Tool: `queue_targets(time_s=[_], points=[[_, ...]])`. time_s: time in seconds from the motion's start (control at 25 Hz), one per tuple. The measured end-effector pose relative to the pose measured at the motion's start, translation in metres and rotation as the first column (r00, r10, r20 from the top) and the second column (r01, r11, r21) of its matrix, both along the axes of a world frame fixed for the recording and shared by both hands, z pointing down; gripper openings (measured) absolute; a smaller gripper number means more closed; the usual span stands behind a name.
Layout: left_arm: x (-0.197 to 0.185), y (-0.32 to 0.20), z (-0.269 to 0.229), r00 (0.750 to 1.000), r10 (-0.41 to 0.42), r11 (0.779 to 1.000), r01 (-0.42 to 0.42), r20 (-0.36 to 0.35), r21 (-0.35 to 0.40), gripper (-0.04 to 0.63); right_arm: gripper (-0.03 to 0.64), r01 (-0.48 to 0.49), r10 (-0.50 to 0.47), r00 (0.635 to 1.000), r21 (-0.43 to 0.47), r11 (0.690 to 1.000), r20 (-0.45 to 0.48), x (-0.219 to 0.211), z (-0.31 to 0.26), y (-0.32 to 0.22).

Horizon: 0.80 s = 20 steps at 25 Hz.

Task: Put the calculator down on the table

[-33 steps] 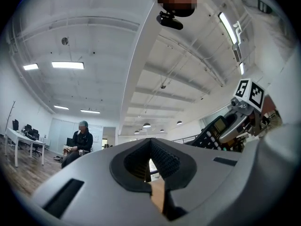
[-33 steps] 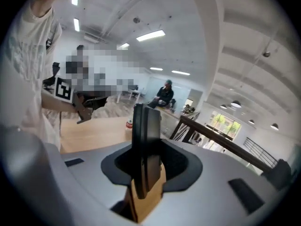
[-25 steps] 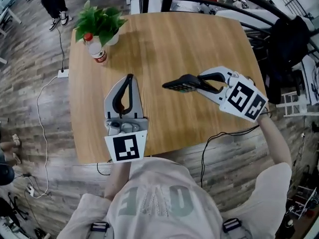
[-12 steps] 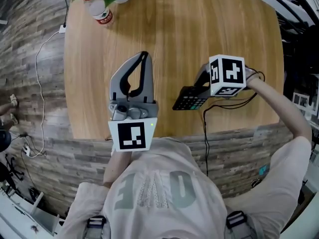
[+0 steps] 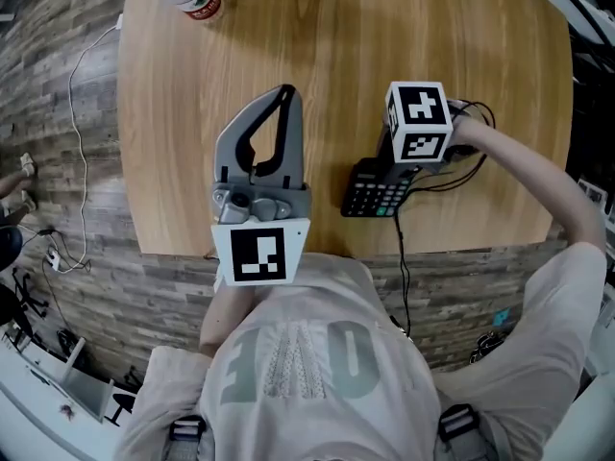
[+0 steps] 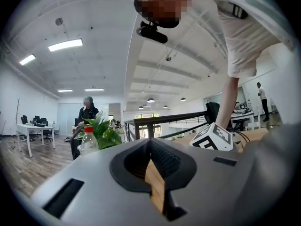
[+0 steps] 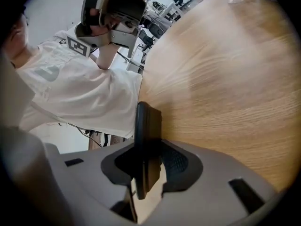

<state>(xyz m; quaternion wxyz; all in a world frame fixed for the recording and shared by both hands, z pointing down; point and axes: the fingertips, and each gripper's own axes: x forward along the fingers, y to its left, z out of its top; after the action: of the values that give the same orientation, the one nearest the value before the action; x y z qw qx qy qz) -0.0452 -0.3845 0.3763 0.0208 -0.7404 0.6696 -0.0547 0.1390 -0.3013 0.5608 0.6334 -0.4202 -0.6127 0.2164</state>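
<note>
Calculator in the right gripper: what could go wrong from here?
The calculator, clamped in the jaws of the right gripper, is close to the near edge of the table. Released tilted, it might slide off. The cable trailing beside it could drag it when the gripper pulls away.

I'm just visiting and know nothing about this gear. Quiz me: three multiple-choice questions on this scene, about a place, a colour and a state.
1. Where is the calculator? A. on the floor B. between the right gripper's jaws C. on a chair
2. The bottle's cap is: A. blue B. red C. yellow
3. The left gripper is: A. shut and empty B. holding the bottle C. holding a pen
Answers: B, the jaws clamp it; B, the cap shows red; A, its tips meet around nothing.
</note>
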Motion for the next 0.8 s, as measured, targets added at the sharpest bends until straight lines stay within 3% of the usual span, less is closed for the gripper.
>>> queue_targets(time_s=[0.16, 0.56, 0.8], points=[[0.004, -0.001, 0.006, 1.0, 0.002, 1.0, -0.002, -0.001, -0.017, 0.009, 0.121, -0.016, 0.016, 1.0, -0.012, 1.0, -0.018, -0.005, 0.007, -0.002], [0.004, -0.001, 0.009, 1.0, 0.01, 1.0, -0.01, 0.002, -0.029, 0.009, 0.124, -0.017, 0.019, 1.0, 0.064, 0.998, -0.021, -0.008, 0.02, -0.011], [0.006, 0.001, 0.007, 1.0, 0.024, 1.0, -0.024, 0.003, -0.014, 0.009, 0.204, -0.029, 0.03, 1.0, 0.108, 0.994, -0.006, -0.012, 0.016, -0.017]])
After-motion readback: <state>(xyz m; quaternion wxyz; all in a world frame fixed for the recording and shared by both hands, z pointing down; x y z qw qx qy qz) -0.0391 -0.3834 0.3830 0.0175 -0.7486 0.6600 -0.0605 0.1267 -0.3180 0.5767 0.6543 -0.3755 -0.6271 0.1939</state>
